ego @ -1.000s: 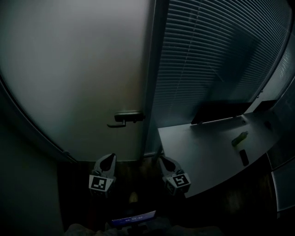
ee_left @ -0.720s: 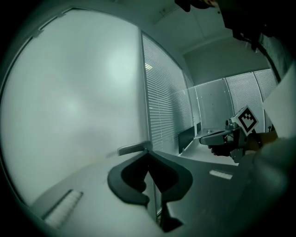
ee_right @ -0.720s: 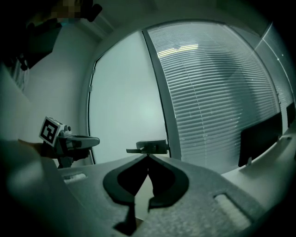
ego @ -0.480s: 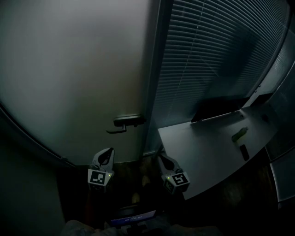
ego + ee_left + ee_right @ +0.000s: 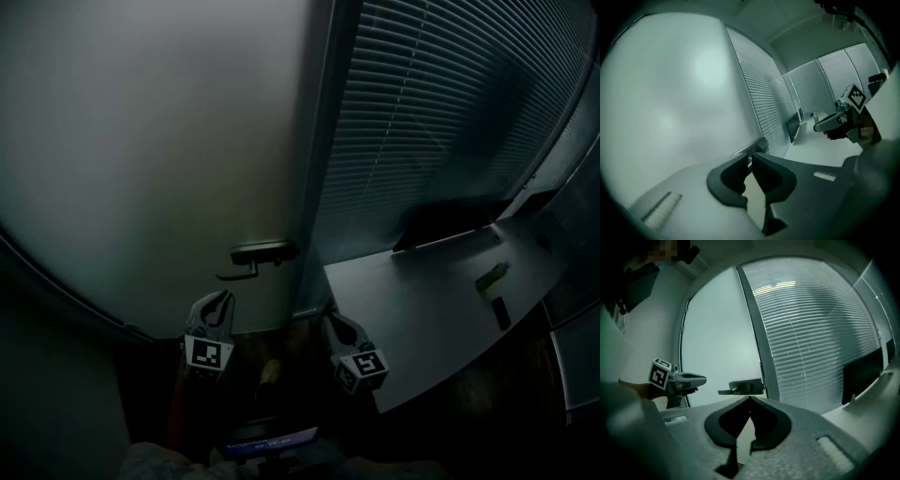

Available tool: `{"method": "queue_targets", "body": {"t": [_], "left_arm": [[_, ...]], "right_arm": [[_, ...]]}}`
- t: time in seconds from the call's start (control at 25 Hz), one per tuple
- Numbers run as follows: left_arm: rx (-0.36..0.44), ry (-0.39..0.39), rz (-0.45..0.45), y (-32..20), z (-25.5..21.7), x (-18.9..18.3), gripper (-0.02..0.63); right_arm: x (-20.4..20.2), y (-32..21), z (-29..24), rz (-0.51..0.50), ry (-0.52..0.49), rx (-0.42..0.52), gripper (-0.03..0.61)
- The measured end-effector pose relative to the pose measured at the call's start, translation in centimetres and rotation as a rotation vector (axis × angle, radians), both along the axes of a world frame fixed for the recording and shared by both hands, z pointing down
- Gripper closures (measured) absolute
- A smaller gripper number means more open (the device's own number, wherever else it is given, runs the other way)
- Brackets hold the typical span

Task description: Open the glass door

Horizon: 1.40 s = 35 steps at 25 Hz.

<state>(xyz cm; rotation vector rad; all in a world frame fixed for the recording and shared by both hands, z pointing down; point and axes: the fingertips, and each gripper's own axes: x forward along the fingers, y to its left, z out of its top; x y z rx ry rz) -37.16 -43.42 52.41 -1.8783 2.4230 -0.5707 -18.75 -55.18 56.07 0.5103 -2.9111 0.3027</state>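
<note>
The frosted glass door [image 5: 159,141] fills the left of the head view, and its dark lever handle [image 5: 258,255] sits at its right edge, lever pointing left. My left gripper [image 5: 223,298] hangs just below the handle without touching it. Its jaws are opening, with only a narrow gap and nothing between them. In the left gripper view the handle [image 5: 758,146] shows just beyond the left gripper [image 5: 751,154]. My right gripper [image 5: 328,319] is lower right of the handle, by the door frame, jaws shut and empty. From the right gripper [image 5: 750,398] the handle [image 5: 743,386] lies straight ahead.
A glass wall with lowered blinds [image 5: 441,112] stands right of the door. A pale desk [image 5: 412,309] juts in at the right, close beside my right gripper, carrying a dark monitor [image 5: 450,225], a green object [image 5: 490,278] and a small dark object [image 5: 501,312]. The room is dim.
My left gripper has risen toward the handle and rolled a little, and its jaws have parted slightly. The right gripper has shifted only a little by the desk corner.
</note>
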Motion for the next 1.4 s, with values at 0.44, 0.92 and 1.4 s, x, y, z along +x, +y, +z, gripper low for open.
{"method": "queue_targets", "body": {"t": [0.44, 0.92, 1.4], "left_arm": [[-0.115, -0.173, 0.122, -3.1, 2.8, -2.3, 0.426], [-0.33, -0.433, 0.252, -6.1, 7.5, -3.6, 0.37], [-0.459, -0.551, 0.291, -7.1, 9.7, -3.9, 0.416]], "right_arm": [[-3.7, -1.4, 0.7, 0.005, -0.007, -0.017, 0.576], [-7.3, -1.8, 1.7, -0.031, 0.0, -0.007, 0.576], [-7.7, -2.8, 1.7, -0.011, 0.014, -0.019, 0.575]]}}
